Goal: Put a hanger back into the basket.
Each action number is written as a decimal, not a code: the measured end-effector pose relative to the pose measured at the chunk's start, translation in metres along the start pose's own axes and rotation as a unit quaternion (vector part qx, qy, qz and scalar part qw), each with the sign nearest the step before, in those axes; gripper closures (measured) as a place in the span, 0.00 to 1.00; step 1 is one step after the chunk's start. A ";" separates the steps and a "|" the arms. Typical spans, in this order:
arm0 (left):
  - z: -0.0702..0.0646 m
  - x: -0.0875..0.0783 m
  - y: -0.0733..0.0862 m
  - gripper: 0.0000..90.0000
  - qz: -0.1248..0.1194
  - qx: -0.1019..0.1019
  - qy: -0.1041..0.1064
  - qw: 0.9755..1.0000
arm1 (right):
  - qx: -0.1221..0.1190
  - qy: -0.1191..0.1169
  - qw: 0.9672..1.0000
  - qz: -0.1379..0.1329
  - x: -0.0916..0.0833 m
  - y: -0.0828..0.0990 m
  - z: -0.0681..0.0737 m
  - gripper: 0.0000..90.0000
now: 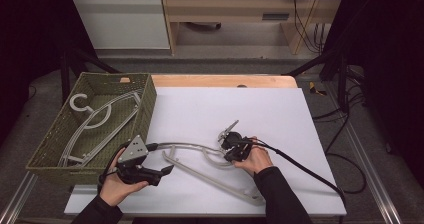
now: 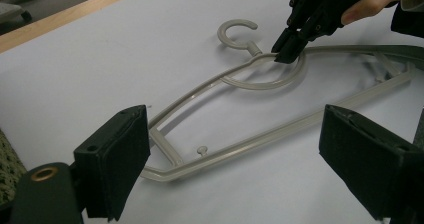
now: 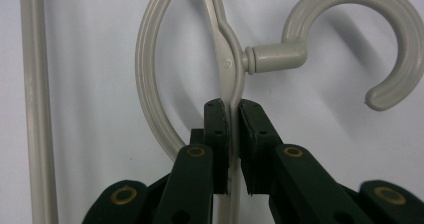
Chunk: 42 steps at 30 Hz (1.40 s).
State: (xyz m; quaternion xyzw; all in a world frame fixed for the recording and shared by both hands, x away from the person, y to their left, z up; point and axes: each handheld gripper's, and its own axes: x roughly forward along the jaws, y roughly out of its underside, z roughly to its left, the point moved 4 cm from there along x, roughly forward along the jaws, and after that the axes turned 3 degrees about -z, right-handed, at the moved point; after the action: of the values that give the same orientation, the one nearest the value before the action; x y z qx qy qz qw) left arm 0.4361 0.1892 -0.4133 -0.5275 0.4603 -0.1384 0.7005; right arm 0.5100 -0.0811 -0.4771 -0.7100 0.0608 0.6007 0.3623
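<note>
A beige plastic hanger lies flat on the white sheet, its hook toward the far side. My right gripper comes from the near side and is shut on the hanger's top bar just below the hook; the right gripper view shows both pads pressing the thin bar beside the hook. My left gripper is held open by the hanger's left end. In the left gripper view its wide-apart jaws frame the hanger, with the right gripper beyond.
A green woven basket stands at the left of the table and holds another beige hanger. The wooden table edge runs behind the sheet. A black cable trails from the right gripper toward the right.
</note>
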 end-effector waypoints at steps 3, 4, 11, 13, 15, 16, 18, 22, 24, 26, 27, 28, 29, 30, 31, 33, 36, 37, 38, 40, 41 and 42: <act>-0.001 -0.002 -0.002 0.14 0.000 0.002 0.003 1.000 | -0.011 0.003 1.000 -0.005 -0.006 0.001 0.001 0.93; -0.001 -0.002 -0.003 0.14 0.002 0.004 0.003 1.000 | -0.014 -0.001 1.000 -0.008 -0.009 0.001 0.002 0.93; -0.004 -0.003 -0.014 0.14 0.020 0.019 0.012 1.000 | -0.054 -0.010 0.998 -0.038 -0.035 0.003 0.008 0.93; -0.006 -0.003 -0.018 0.14 0.028 0.025 0.015 0.999 | -0.057 -0.012 0.998 -0.040 -0.037 0.003 0.009 0.93; -0.008 -0.002 -0.023 0.14 0.037 0.031 0.022 0.999 | -0.071 -0.013 0.996 -0.043 -0.042 0.004 0.012 0.93; -0.009 -0.001 -0.025 0.14 0.041 0.034 0.026 0.998 | -0.076 -0.014 0.996 -0.041 -0.044 0.006 0.014 0.93; -0.011 0.001 -0.029 0.14 0.047 0.036 0.035 0.998 | -0.093 -0.017 0.995 -0.040 -0.047 0.007 0.018 0.93; -0.016 0.009 -0.033 0.14 0.066 0.049 0.046 0.996 | -0.117 -0.027 0.992 -0.047 -0.053 0.008 0.028 0.93; -0.018 0.014 -0.035 0.14 0.075 0.053 0.054 0.994 | -0.130 -0.031 0.990 -0.051 -0.056 0.008 0.032 0.93; -0.020 0.019 -0.037 0.15 0.082 0.056 0.060 0.993 | -0.141 -0.034 0.988 -0.053 -0.058 0.007 0.036 0.93; -0.021 0.024 -0.039 0.17 0.088 0.059 0.068 0.992 | -0.152 -0.035 0.986 -0.056 -0.061 0.006 0.040 0.93; -0.021 0.024 -0.039 0.18 0.088 0.059 0.068 0.992 | -0.152 -0.035 0.986 -0.056 -0.061 0.006 0.040 0.93; -0.022 0.026 -0.040 0.18 0.089 0.060 0.070 0.992 | -0.156 -0.036 0.986 -0.055 -0.063 0.006 0.043 0.93; -0.023 0.029 -0.042 0.19 0.093 0.066 0.072 0.991 | -0.163 -0.037 0.984 -0.057 -0.063 0.005 0.044 0.93; -0.025 0.031 -0.043 0.19 0.097 0.070 0.076 0.990 | -0.169 -0.036 0.983 -0.059 -0.065 0.005 0.046 0.93; -0.027 0.035 -0.045 0.22 0.101 0.074 0.080 0.989 | -0.177 -0.041 0.982 -0.058 -0.068 0.003 0.051 0.93; -0.029 0.040 -0.047 0.24 0.112 0.085 0.087 0.986 | -0.184 -0.040 0.980 -0.060 -0.069 0.002 0.053 0.93; -0.032 0.044 -0.048 0.27 0.120 0.090 0.094 0.984 | -0.188 -0.041 0.979 -0.059 -0.070 0.001 0.055 0.93; -0.032 0.044 -0.048 0.28 0.120 0.090 0.094 0.984 | -0.188 -0.041 0.979 -0.059 -0.070 0.001 0.055 0.93; -0.034 0.048 -0.048 0.30 0.128 0.094 0.098 0.982 | -0.190 -0.044 0.979 -0.058 -0.071 0.000 0.058 0.93; -0.035 0.050 -0.049 0.32 0.132 0.096 0.099 0.982 | -0.194 -0.044 0.978 -0.059 -0.071 -0.001 0.059 0.93; -0.036 0.052 -0.049 0.34 0.136 0.097 0.104 0.980 | -0.194 -0.047 0.978 -0.057 -0.071 -0.001 0.060 0.93</act>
State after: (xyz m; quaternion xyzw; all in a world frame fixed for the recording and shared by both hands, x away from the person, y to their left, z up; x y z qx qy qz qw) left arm 0.4499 0.1119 -0.3980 -0.3721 0.5824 -0.1404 0.7090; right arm 0.4428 -0.0701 -0.4136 -0.7405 -0.1150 0.6116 0.2538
